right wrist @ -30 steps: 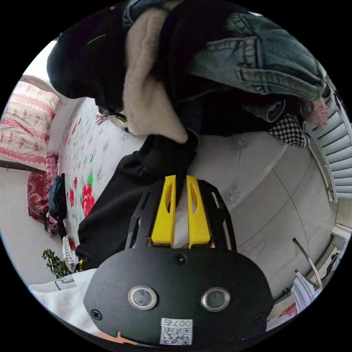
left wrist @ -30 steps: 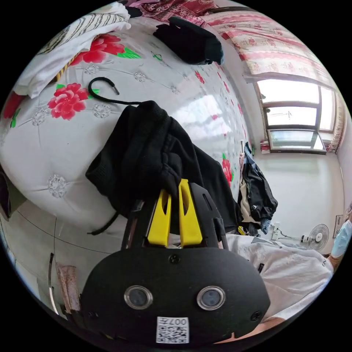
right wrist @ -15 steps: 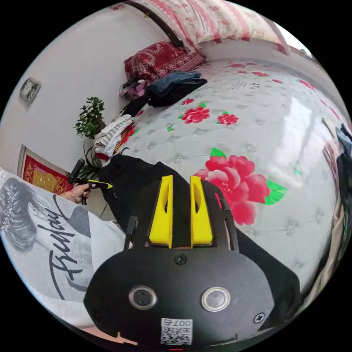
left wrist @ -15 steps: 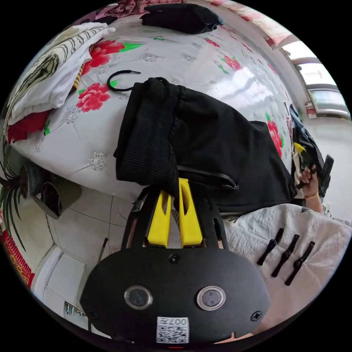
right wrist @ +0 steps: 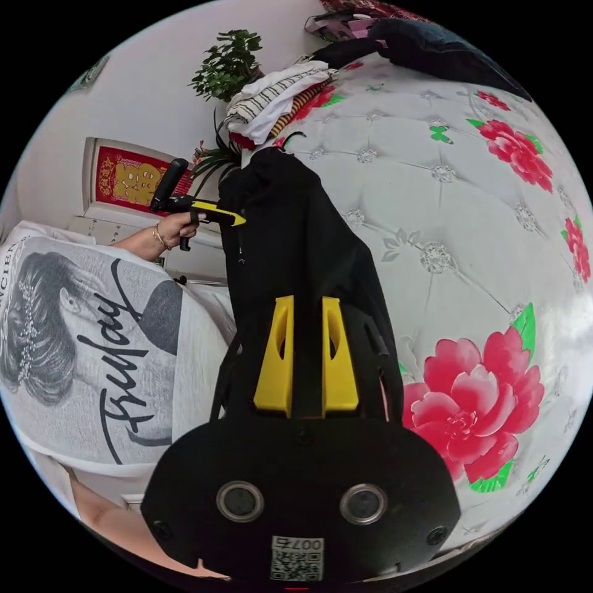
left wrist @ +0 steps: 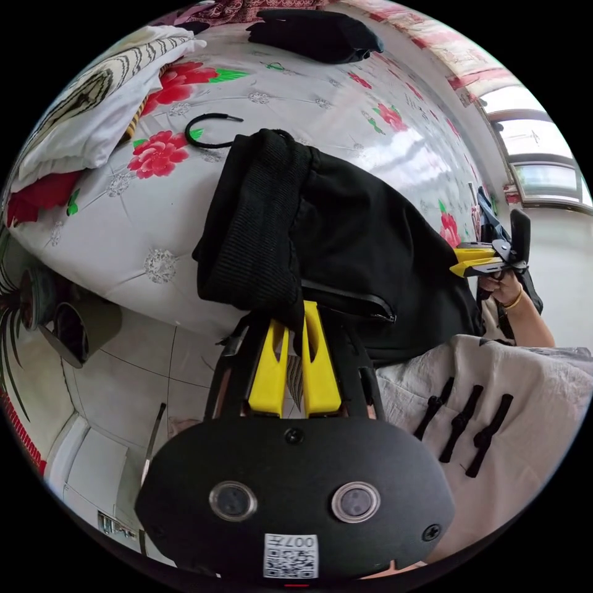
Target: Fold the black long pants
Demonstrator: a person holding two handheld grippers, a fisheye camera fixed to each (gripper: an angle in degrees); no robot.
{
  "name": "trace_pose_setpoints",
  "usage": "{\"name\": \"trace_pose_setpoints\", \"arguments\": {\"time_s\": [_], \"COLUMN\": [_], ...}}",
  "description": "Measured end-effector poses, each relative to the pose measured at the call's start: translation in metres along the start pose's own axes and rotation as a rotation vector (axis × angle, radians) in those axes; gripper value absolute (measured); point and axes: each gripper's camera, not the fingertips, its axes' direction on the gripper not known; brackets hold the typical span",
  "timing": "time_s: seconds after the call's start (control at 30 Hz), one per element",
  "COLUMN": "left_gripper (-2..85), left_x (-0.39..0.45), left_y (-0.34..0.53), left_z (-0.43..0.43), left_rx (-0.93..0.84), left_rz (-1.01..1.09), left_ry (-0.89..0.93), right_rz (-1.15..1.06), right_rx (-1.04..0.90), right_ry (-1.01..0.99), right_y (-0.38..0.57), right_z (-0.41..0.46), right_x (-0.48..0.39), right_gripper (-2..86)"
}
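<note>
Pants (left wrist: 346, 247) (black, ribbed waistband) pinched by left gripper (left wrist: 295, 309) jaws; right gripper (right wrist: 306, 302) jaws likewise.

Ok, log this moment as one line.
pants: on bed | left claw: shut on pants | right claw: shut on pants

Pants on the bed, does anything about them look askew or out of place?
Yes. The pants lie partly over the mattress edge, and their ribbed waistband is bunched and folded back on itself where the left gripper pinches it. A loose black drawstring curls on the mattress beside it.
</note>
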Motion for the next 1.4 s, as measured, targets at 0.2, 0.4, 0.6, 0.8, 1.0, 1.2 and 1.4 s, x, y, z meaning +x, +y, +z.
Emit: {"name": "trace_pose_setpoints", "arguments": {"time_s": [0.2, 0.4, 0.6, 0.8, 1.0, 1.2, 1.4], "left_gripper": [0.3, 0.4, 0.4, 0.9, 4.0, 8.3, 7.0], "left_x": [-0.003, -0.002, -0.005, -0.015, -0.022, -0.049, -0.043], "left_y": [-0.005, -0.006, -0.006, -0.018, 0.007, 0.03, -0.003], "left_z": [0.001, -0.001, -0.003, -0.006, -0.033, -0.046, -0.018], "left_rx": [-0.017, -0.01, 0.006, 0.05, 0.201, 0.338, 0.214], "left_rz": [-0.007, -0.023, -0.053, -0.126, -0.165, -0.283, -0.273], "left_ry": [0.036, 0.043, 0.073, 0.16, 0.257, 0.333, 0.135], "right_rz": [0.364, 0.74, 0.758, 0.755, 0.514, 0.465, 0.586], "right_rx": [0.059, 0.187, 0.307, 0.553, 0.55, 0.472, 0.54], "right_ry": [-0.35, -0.672, -0.608, -0.457, -0.158, 0.047, 0.049], "right_y": [-0.022, -0.034, -0.024, 0.009, 0.035, 0.097, 0.188], "right_z": [-0.021, -0.002, -0.039, -0.086, -0.116, -0.087, -0.074], "right_x": [0.101, 0.19, 0.215, 0.205, 0.119, 0.04, 0.006], "right_gripper": [7.9, 4.5, 0.3, 0.0, 0.0, -0.2, 0.2]}}
